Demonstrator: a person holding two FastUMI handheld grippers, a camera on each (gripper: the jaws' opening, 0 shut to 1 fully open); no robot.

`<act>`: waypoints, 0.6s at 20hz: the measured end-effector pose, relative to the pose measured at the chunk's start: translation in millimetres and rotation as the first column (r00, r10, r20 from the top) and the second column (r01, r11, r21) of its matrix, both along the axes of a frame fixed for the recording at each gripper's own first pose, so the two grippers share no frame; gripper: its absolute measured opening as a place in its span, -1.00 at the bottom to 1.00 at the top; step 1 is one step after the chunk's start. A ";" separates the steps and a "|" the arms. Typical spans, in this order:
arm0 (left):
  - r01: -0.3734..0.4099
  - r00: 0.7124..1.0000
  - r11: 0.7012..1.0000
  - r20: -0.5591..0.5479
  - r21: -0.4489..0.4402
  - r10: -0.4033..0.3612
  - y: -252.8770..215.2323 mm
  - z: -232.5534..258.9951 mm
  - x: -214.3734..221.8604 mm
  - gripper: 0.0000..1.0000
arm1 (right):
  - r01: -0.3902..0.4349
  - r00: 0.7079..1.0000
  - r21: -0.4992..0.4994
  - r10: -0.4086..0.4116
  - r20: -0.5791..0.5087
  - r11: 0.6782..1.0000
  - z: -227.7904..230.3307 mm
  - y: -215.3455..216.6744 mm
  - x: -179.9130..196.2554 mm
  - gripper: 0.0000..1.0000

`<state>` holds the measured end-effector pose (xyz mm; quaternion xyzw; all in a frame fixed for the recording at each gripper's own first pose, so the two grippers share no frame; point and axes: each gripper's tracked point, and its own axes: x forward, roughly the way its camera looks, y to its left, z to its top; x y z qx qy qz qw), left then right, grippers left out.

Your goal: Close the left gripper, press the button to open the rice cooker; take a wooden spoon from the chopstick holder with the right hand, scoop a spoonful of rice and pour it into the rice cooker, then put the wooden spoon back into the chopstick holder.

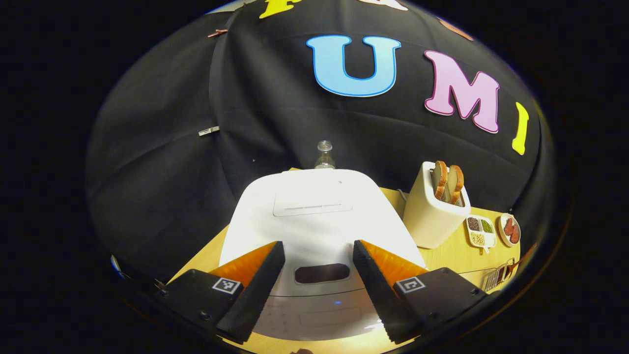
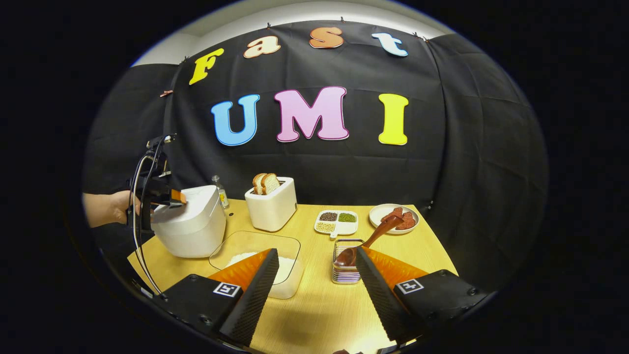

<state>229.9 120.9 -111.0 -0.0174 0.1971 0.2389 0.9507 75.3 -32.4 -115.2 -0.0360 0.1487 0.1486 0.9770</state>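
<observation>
The white rice cooker (image 1: 319,216) stands right in front of my left gripper (image 1: 318,244), lid down, its dark oval button (image 1: 322,273) low between the fingers. That gripper is open and holds nothing. In the right gripper view the cooker (image 2: 189,221) sits at the table's left, with a hand (image 2: 105,206) holding the left gripper (image 2: 167,199) over its front top. A wooden spoon (image 2: 373,236) leans in the metal chopstick holder (image 2: 346,268). A clear box of rice (image 2: 260,260) lies beside the cooker. My right gripper (image 2: 317,251) hangs open above the table, between box and holder.
A white toaster (image 2: 272,204) with bread stands behind the rice box. A divided dish of beans (image 2: 336,222) and a plate of red slices (image 2: 393,216) lie at the back right. A small bottle (image 2: 220,189) stands behind the cooker.
</observation>
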 end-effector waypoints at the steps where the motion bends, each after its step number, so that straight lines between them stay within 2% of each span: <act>1: 0.004 1.000 1.000 0.005 0.005 -0.004 -1.2 0.5 -0.7 0.99 | 0.002 1.000 0.001 -0.002 0.005 1.000 2.4 -3.2 0.0 0.97; 3: 0.013 1.000 1.000 0.007 0.002 -0.013 -8.4 0.0 -7.2 0.98 | 0.011 1.000 0.006 -0.011 0.015 1.000 8.0 -12.1 1.8 0.97; 7: 0.041 0.991 0.999 0.127 -0.027 -0.037 -50.5 22.7 -46.1 0.94 | 0.027 0.998 0.009 -0.028 0.058 1.000 24.1 -35.7 12.5 0.97; 10: 0.075 0.974 0.997 0.211 0.016 -0.077 -83.0 51.7 -90.0 0.94 | 0.011 0.998 0.012 -0.012 0.065 1.000 31.5 -49.3 19.7 0.97; 12: 0.061 0.959 0.997 0.274 0.050 -0.072 -95.6 75.9 -122.0 0.93 | -0.019 0.997 -0.001 0.019 0.068 1.000 37.0 -52.6 23.5 0.97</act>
